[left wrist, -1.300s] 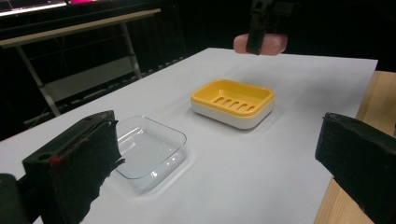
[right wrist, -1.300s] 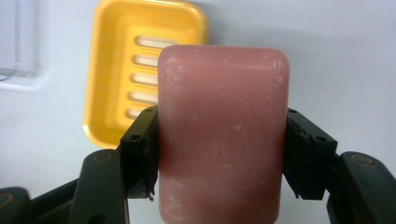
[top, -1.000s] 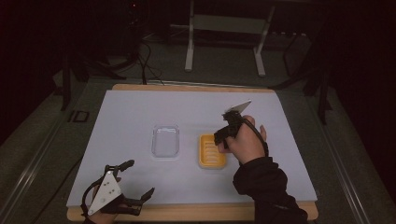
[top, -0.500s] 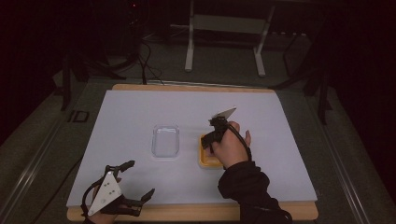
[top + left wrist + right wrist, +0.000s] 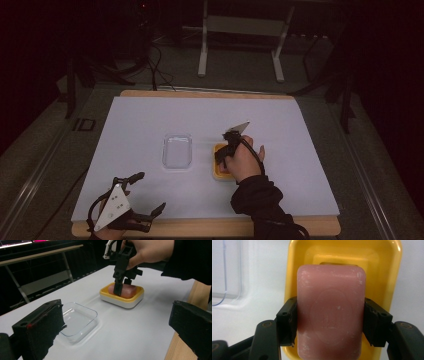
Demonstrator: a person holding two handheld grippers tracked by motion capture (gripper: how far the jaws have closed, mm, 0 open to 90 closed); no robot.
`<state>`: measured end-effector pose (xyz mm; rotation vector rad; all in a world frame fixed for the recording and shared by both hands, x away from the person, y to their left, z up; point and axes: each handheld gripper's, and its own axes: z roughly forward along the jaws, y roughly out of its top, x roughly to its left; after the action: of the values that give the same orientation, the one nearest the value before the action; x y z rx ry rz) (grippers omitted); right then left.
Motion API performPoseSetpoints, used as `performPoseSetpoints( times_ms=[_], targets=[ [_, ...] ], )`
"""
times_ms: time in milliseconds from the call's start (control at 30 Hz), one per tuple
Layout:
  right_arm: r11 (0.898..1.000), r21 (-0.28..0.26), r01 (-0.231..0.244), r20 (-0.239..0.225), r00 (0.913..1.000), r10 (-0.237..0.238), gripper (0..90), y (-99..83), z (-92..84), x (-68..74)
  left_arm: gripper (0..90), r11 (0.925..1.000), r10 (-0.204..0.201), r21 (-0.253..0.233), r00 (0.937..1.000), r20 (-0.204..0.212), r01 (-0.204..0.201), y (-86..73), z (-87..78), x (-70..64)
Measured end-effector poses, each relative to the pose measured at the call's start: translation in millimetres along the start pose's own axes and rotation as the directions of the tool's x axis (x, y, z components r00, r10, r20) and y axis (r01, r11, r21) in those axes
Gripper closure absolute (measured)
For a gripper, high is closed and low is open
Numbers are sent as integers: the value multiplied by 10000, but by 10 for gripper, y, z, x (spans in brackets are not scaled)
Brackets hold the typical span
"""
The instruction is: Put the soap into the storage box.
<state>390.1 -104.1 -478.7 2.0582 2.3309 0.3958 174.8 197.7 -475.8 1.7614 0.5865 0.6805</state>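
A pink soap bar (image 5: 330,315) is clamped between the two black jaws of my right gripper (image 5: 330,322), which is shut on its long sides. The bar (image 5: 128,291) sits low inside a yellow soap dish (image 5: 120,301) on the white mat, with the right gripper (image 5: 118,290) pointing down from the hand above. The dish (image 5: 218,170) lies right of centre, partly under the right gripper (image 5: 222,156). My left gripper (image 5: 150,191) rests open at the near left corner; its jaws stand wide apart with nothing between them.
A clear shallow plastic tray (image 5: 177,151) lies just left of the dish, and it shows close ahead of the left gripper (image 5: 77,320). The white mat (image 5: 150,120) covers a wooden tabletop (image 5: 210,227). A metal stand (image 5: 240,45) and cables sit beyond the far edge.
The right hand has come down and a little toward the near left, bringing the soap bar onto the yellow dish. The left gripper has stayed where it was.
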Motion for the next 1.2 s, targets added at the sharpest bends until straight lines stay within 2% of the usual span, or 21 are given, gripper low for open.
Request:
performPoseSetpoints(
  times_ms=[133, 367, 500, 533, 633, 700, 733, 767, 833, 867, 900, 933, 967, 1000, 1033, 1067, 1100, 1200],
  targets=[
    [9999, 132, 31, 106, 9999, -32, 376, 5, 63, 6, 4, 10000, 4, -16, 10000, -7, -4, 1, -3, -2],
    [9989, 340, 310, 13, 9995, -311, 357, 26, 41, 3, 4, 10000, -55, -61, 10000, -4, 55, -1, -8, 7],
    [9992, 84, 392, -165, 9991, -390, 347, 33, -46, -1, 4, 10000, -42, -3, 10000, 12, 42, 0, -2, 4],
    [9980, -107, 621, -330, 9975, -624, 332, 31, -140, 1, 4, 10000, -39, 13, 10000, 31, 39, 0, 0, 3],
    [9926, -207, 1197, -618, 9908, -1208, 300, 16, -249, 4, 4, 10000, -49, 12, 10000, 37, 49, 0, 0, 2],
    [9904, -247, 1359, -783, 9874, -1374, 299, 7, -287, -2, 4, 10000, -56, 17, 10000, 44, 56, -1, -1, 2],
    [9828, -629, 1735, -846, 9803, -1784, 292, -10, -346, -16, 4, 10000, -55, 17, 10000, 45, 55, -1, 0, 1],
    [9711, -946, 2193, -813, 9705, -2271, 288, -27, -398, -38, 4, 10000, -66, 13, 10000, 54, 66, -1, 1, 1],
    [9554, -1282, 2660, -818, 9572, -2775, 288, -49, -448, -76, 4, 10000, -59, 34, 10000, 49, 59, -2, 5, 1],
    [9554, -1282, 2660, -818, 9572, -2775, 288, -49, -448, -76, 4, 10000, -59, 34, 10000, 49, 59, -2, 5, 1],
    [9464, -1433, 2893, -849, 9492, -3030, 288, -61, -470, -95, 4, 10000, -60, 18, 10000, 60, 60, -3, 7, 0],
    [9259, -1708, 3369, -956, 9296, -3559, 291, -87, -505, -151, 4, 10000, -40, 24, 10000, 43, 39, -3, 6, -1],
    [9134, -1858, 3623, -896, 9194, -3829, 297, -95, -519, -168, 4, 10000, -44, 25, 10000, 28, 44, -3, 5, -2],
    [9134, -1858, 3623, -896, 9194, -3829, 297, -95, -519, -168, 4, 10000, -44, 25, 10000, 28, 44, -3, 5, -2],
    [8831, -2279, 4100, -659, 8984, -4341, 303, -126, -552, -220, 4, 10000, -68, 24, 10000, 18, 67, -4, 6, 1],
    [8831, -2279, 4100, -659, 8984, -4341, 303, -126, -552, -220, 4, 10000, -68, 24, 10000, 18, 67, -4, 6, 1],
    [8660, -2392, 4391, -679, 8822, -4660, 295, -154, -580, -273, 4, 10000, -50, 44, 10000, 22, 49, -6, 10, 0],
    [8465, -2444, 4730, -1152, 8526, -5097, 272, -192, -627, -346, 4, 10000, -33, 74, 10000, 42, 33, -5, 13, -1]
  ],
)
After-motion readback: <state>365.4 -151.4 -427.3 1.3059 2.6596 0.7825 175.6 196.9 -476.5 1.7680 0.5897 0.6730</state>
